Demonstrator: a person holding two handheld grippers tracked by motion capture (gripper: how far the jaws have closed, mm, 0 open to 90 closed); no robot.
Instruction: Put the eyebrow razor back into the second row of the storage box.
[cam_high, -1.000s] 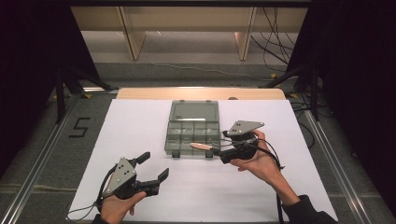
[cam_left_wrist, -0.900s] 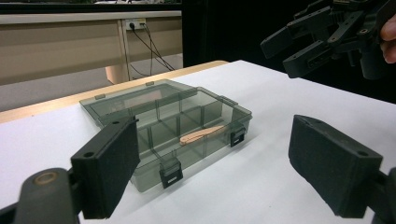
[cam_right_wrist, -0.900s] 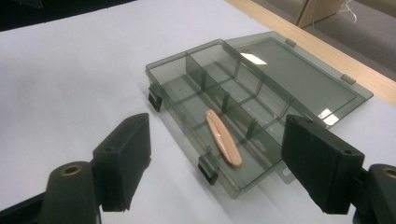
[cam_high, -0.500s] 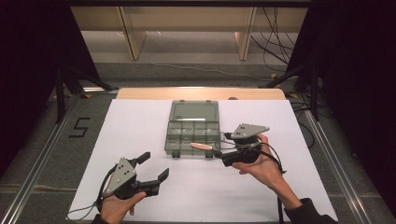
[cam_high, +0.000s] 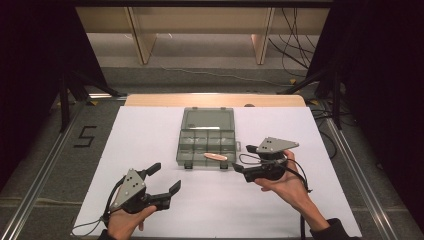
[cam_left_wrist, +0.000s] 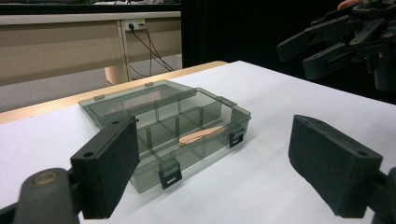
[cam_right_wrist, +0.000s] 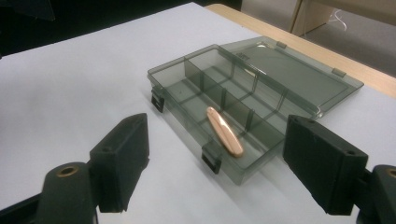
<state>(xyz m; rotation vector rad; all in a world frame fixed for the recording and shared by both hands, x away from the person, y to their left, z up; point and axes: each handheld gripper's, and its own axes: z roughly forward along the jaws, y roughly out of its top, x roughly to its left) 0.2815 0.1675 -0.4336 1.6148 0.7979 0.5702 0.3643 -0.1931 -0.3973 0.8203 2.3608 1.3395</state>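
A smoky clear compartment box (cam_high: 207, 121) lies open mid-table, its lid flat behind it. A pinkish oblong piece (cam_high: 215, 157) rests slantwise across the front compartments. My right gripper (cam_high: 241, 157) hovers just right of the box's front corner, open, with its jaws aimed at the piece and nothing between them. In the right gripper view the piece (cam_right_wrist: 225, 131) lies ahead of the gripper (cam_right_wrist: 215, 163) on the box (cam_right_wrist: 299, 70). My left gripper (cam_high: 166, 178) stands open near the front left. In its view (cam_left_wrist: 219, 163) I see the box (cam_left_wrist: 140, 105), the piece (cam_left_wrist: 201, 135) and the right gripper (cam_left_wrist: 303, 56).
A white sheet (cam_high: 150, 135) covers the table, with a wooden strip (cam_high: 215, 100) along the far edge. Beyond the table are wooden legs (cam_high: 142, 37) and cables (cam_high: 295, 45) on the floor. A "5" mark (cam_high: 85, 136) sits on the floor to the left.
The right gripper has drawn back slightly from the box toward the near edge. The left gripper, the box and the oblong piece have stayed put.
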